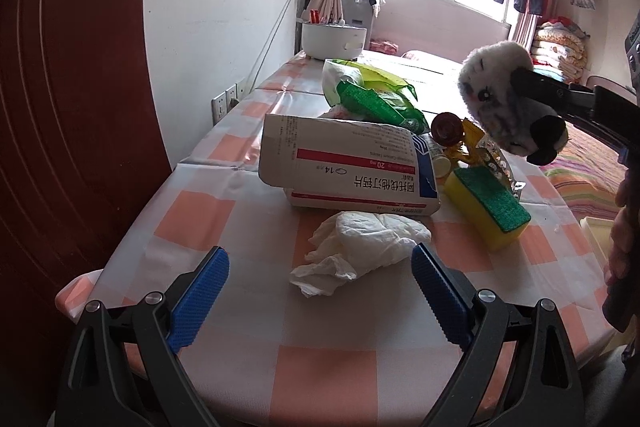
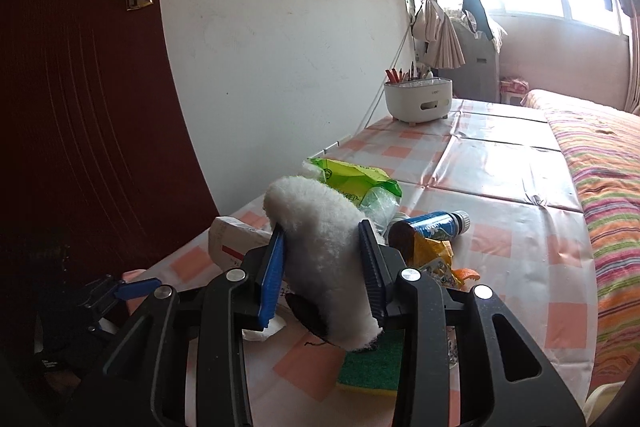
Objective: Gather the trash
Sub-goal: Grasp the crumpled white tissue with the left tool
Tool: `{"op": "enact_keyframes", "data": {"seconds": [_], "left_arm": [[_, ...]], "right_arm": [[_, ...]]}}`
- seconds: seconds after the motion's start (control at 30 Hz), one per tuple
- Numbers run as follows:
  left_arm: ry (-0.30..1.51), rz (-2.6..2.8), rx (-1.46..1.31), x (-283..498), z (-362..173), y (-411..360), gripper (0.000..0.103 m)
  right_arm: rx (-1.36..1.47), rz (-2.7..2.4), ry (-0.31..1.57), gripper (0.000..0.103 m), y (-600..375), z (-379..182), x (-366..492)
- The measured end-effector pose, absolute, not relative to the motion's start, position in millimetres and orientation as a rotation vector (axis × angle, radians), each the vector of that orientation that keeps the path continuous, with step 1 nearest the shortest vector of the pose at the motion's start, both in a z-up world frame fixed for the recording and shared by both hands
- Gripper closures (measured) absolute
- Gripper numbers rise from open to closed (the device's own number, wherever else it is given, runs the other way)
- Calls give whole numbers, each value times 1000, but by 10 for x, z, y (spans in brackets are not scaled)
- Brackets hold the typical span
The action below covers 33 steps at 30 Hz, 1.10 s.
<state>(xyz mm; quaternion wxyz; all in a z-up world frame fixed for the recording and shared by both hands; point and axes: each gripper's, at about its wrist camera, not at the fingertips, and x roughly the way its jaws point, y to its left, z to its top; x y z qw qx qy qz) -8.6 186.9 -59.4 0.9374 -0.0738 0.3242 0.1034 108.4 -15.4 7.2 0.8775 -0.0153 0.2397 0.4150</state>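
Observation:
My left gripper (image 1: 320, 291) is open just above the checked table, its blue pads either side of a crumpled white tissue (image 1: 360, 247). Behind the tissue lies a white medicine box (image 1: 344, 163), a green wrapper (image 1: 372, 95), a yellow sponge with green top (image 1: 488, 203), a brown bottle (image 1: 448, 131) and a yellow foil wrapper (image 1: 476, 143). My right gripper (image 2: 322, 267) is shut on a white plush toy (image 2: 320, 239), held above the table; it shows in the left wrist view (image 1: 504, 99) at the right.
A white pen holder (image 2: 418, 103) stands at the far end of the table (image 2: 500, 187). A striped bed (image 2: 608, 195) runs along the right. A dark red door (image 2: 80, 107) is on the left. A cream bin edge (image 1: 600, 231) sits by the table.

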Motion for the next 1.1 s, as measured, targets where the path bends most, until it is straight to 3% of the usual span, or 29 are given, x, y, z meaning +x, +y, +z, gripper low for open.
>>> {"op": "enact_keyframes", "data": {"seconds": [0.5, 0.53, 0.6, 0.67, 0.87, 1.1], "left_arm": [[798, 118, -8, 418, -709, 1670, 13], [808, 117, -6, 448, -728, 1659, 16], [824, 131, -5, 491, -769, 1648, 30], [854, 126, -19, 538, -833, 1658, 54], [822, 167, -5, 521, -832, 1603, 70], [778, 135, 10, 472, -723, 1430, 74]], "right_arm": [[18, 856, 427, 69, -601, 242, 771], [25, 855, 423, 69, -638, 254, 760], [39, 850, 417, 69, -725, 282, 715], [49, 840, 409, 68, -796, 295, 688], [77, 806, 390, 68, -1019, 331, 618], [99, 752, 386, 68, -1277, 339, 593]]}}
